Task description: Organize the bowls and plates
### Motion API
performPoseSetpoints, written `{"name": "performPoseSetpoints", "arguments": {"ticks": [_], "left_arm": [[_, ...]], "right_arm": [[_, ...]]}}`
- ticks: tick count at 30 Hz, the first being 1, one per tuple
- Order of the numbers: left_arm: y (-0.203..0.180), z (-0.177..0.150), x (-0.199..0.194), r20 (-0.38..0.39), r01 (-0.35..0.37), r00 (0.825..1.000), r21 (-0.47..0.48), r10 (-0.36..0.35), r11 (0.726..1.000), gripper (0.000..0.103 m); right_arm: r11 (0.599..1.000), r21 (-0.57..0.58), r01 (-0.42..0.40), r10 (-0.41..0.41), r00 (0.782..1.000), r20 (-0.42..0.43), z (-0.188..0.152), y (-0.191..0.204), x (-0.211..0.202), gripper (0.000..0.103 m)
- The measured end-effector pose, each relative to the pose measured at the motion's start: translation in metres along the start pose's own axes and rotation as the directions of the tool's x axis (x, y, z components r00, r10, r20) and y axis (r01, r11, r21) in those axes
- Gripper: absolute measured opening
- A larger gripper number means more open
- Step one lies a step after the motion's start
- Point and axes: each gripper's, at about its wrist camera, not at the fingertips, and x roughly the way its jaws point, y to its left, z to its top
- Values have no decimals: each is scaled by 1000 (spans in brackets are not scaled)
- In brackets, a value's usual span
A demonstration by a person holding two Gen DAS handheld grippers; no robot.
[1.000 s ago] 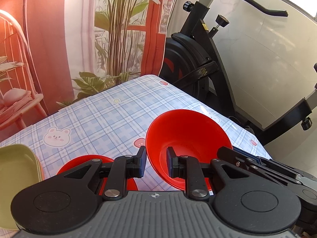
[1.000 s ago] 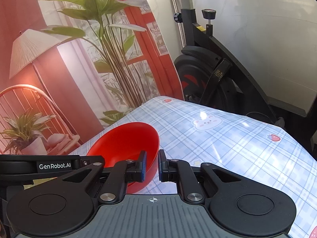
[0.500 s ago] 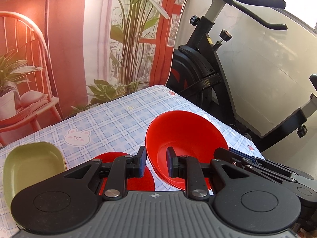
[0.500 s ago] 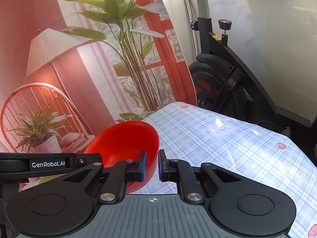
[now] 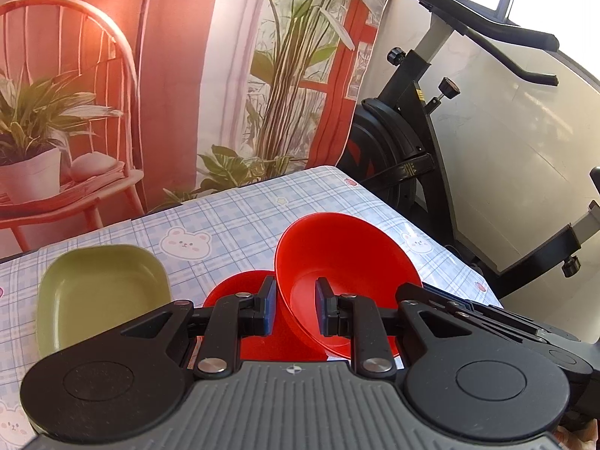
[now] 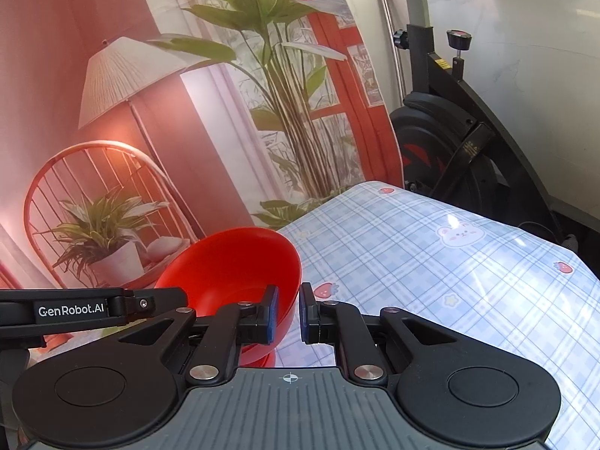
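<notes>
The surface (image 5: 240, 225) wore a blue plaid cloth with bears, before a printed backdrop (image 5: 168, 75) and an exercise bike (image 5: 412, 142). Both claws, left claw (image 5: 294, 309) and right claw (image 6: 288, 313), gripped the rim of a glossy red bowl (image 5: 337, 262), tilted above a red plate (image 5: 240, 285). A green dish (image 5: 101, 292) lay beside the plate.

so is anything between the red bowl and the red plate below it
Nothing visible. The red bowl, gripped at its rim by the left gripper, hangs tilted just above the red plate. The green dish sits off to the side, apart from both.
</notes>
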Motion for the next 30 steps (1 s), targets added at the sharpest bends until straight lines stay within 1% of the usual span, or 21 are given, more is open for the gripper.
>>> {"name": "performPoseSetpoints", "arguments": {"ticks": [4,10,14,19,24,30], "left_arm": [[10,-6,-4,14,-27,1000,-46,27,999,23],[14,-15,-5,27,-85,996,-55,87,995,23],[21,-17,0,18,-82,996,-109,85,991,23],[22,-21,8,4,-91,996,-109,92,990,24],[30,-26,13,-10,-90,996,-135,89,987,24],[34,-30,17,-22,-92,996,-144,89,985,24]], "right_arm": [[1000,-16,-22,21,1000,-16,-4,9,6,11],[999,-25,-47,46,997,-65,-11,18,21,11],[998,-38,-49,45,995,-90,-15,21,29,11],[998,-51,-45,40,994,-104,-17,22,35,11],[997,-56,-51,44,991,-125,-17,22,44,11],[997,-64,-52,43,990,-135,-21,24,49,12]]}}
